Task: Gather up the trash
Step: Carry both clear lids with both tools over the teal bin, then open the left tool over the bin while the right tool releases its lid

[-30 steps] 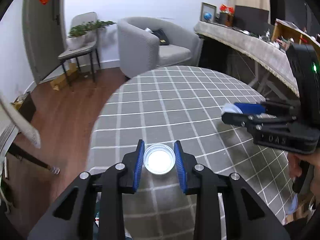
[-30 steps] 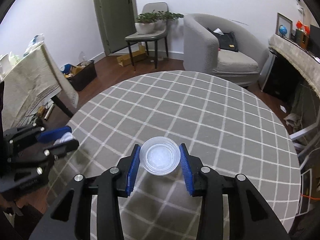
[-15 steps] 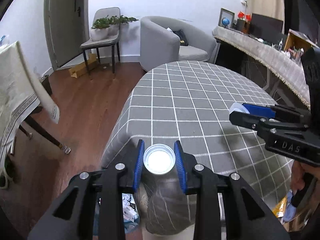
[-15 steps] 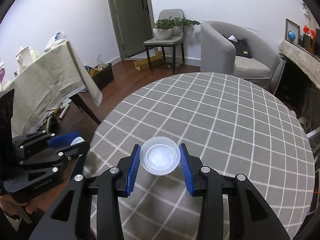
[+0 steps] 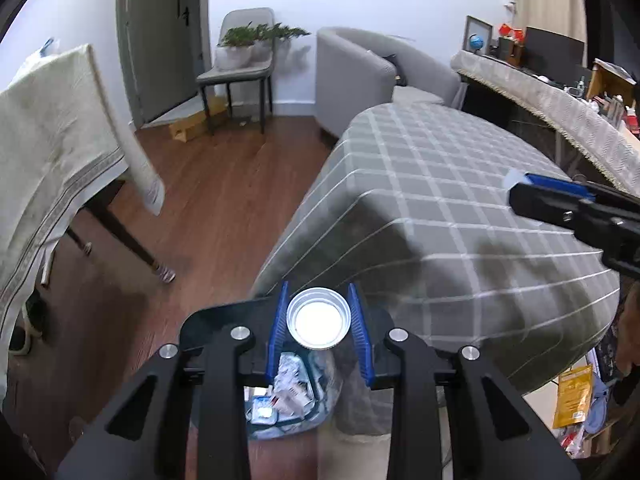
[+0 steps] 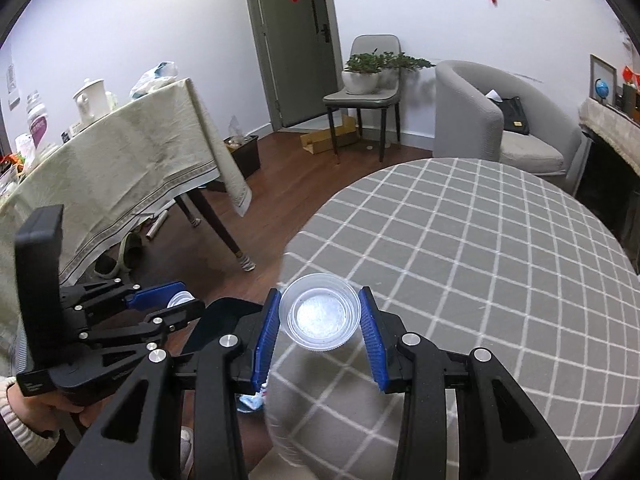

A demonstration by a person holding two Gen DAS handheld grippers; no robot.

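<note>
- Blue-padded left gripper [image 5: 319, 326] is clamped on a small white-bottomed plastic cup [image 5: 319, 323], held over the trash bin [image 5: 316, 416] of crumpled wrappers beside the round table [image 5: 460, 216].
- The right gripper [image 6: 319, 330] grips a clear plastic cup [image 6: 320, 316] above the table's checked grey cloth edge.

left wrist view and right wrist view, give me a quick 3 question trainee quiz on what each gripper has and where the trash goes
1. True or false: the left gripper is empty.
2. What does the right gripper hold? A) clear plastic cup B) spoon C) bottle
3. The bin sits on the ____ beside the checked table.

Key: 1 false, it holds a small cup. 2 A, the clear plastic cup. 3 floor.
</note>
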